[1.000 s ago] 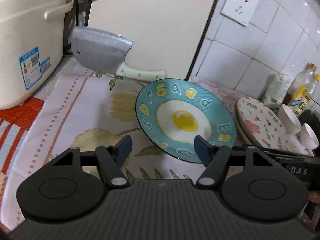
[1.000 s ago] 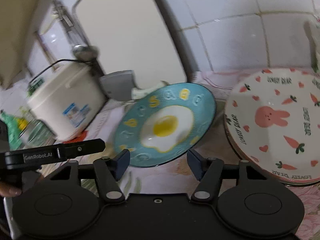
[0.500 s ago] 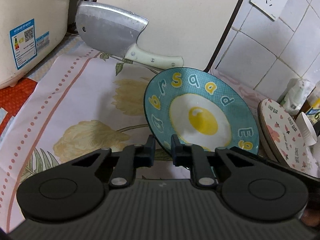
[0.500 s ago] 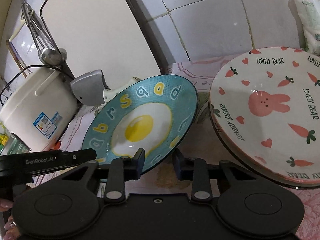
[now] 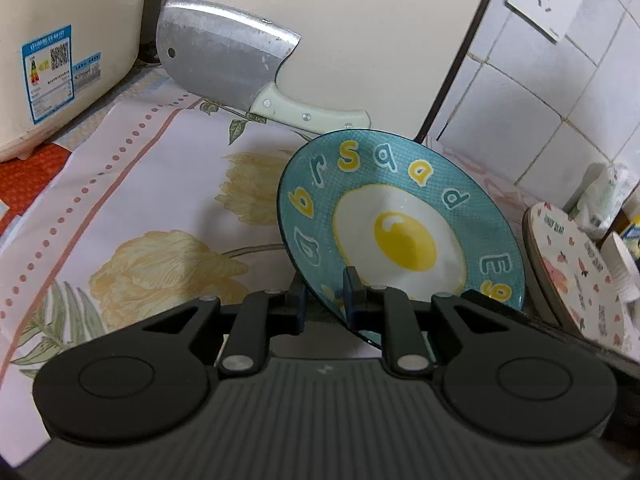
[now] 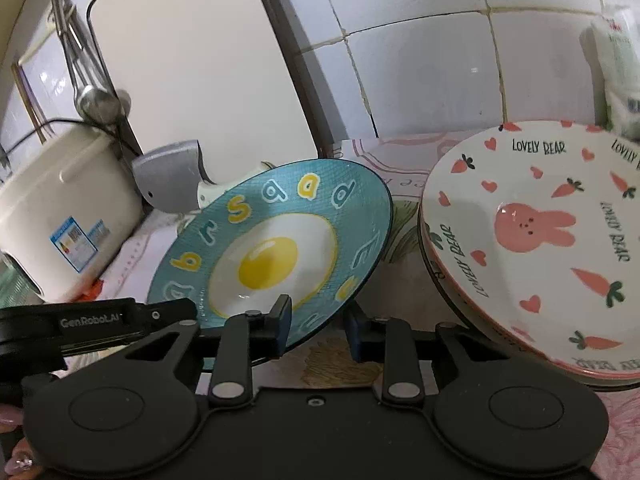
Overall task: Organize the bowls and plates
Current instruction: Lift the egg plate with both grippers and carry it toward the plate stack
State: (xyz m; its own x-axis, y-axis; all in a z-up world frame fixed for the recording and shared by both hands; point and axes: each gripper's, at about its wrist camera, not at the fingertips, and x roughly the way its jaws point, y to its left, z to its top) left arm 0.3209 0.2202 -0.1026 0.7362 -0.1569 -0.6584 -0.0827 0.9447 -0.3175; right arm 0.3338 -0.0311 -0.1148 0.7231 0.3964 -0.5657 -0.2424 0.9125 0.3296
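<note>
A teal plate (image 5: 400, 240) with a fried-egg picture and letters round its rim tilts up off the flowered cloth. My left gripper (image 5: 325, 292) is shut on its near rim, one finger above and one below. My right gripper (image 6: 318, 316) has the same plate (image 6: 276, 252) between its jaws, which are closing, pads against the rim's near edge. The left gripper's body (image 6: 100, 320) shows at the left of the right wrist view. A stack of white bunny-and-carrot plates (image 6: 532, 224) sits just right of the teal plate, also seen edge-on (image 5: 572, 276).
A cleaver (image 5: 224, 60) leans on a white board (image 5: 360, 40) behind the teal plate. A cream rice cooker (image 5: 60, 52) stands far left. White cups (image 5: 620, 260) and a packet stand beyond the bunny plates, against the tiled wall. A hand (image 6: 16, 460) shows bottom left.
Both grippers went from wide open to closed on the teal plate's near rim. Both moved down and closer to it, and the plate now tilts up more steeply.
</note>
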